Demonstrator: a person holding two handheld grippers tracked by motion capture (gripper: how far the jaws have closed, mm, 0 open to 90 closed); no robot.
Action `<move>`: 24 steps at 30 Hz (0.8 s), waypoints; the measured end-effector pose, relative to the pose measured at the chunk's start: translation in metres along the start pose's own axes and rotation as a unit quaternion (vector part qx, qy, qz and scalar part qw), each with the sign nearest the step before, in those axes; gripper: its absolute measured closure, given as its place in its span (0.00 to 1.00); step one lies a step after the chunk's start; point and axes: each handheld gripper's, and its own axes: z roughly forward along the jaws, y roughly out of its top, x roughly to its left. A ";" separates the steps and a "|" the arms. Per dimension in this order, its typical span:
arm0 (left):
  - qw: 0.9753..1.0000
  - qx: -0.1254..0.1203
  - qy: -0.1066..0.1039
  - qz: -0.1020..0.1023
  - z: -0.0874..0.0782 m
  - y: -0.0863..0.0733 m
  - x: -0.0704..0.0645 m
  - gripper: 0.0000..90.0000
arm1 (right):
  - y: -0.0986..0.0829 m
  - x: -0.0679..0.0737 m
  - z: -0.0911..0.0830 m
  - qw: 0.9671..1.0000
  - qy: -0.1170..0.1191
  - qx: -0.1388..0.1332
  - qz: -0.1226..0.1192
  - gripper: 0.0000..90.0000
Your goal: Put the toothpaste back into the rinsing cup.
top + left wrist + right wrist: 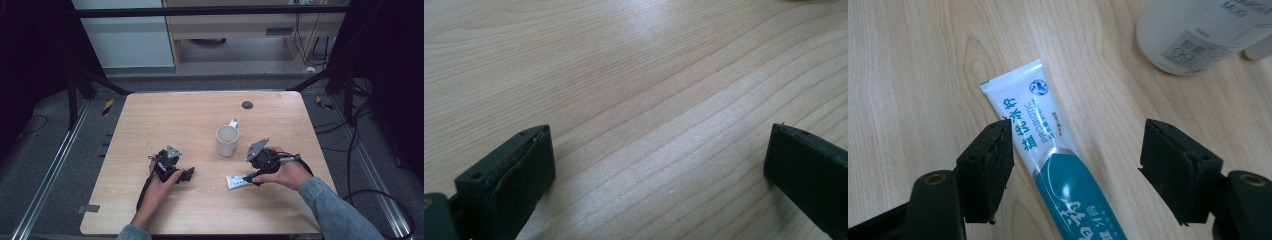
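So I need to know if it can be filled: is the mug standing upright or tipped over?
Upright. In the high view the mug stands on its base on the table, its round opening facing up.

A light wooden worktop stands on grey carpet. Behind it are a pale wooden cabinet and dark curtains.

Toothpaste tube flat on table, mug just behind it, left gripper well to its left
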 end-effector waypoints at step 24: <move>1.000 0.002 0.000 0.002 0.000 0.000 0.000 0.00 | -0.009 0.006 0.027 0.999 0.036 0.019 -0.012 0.40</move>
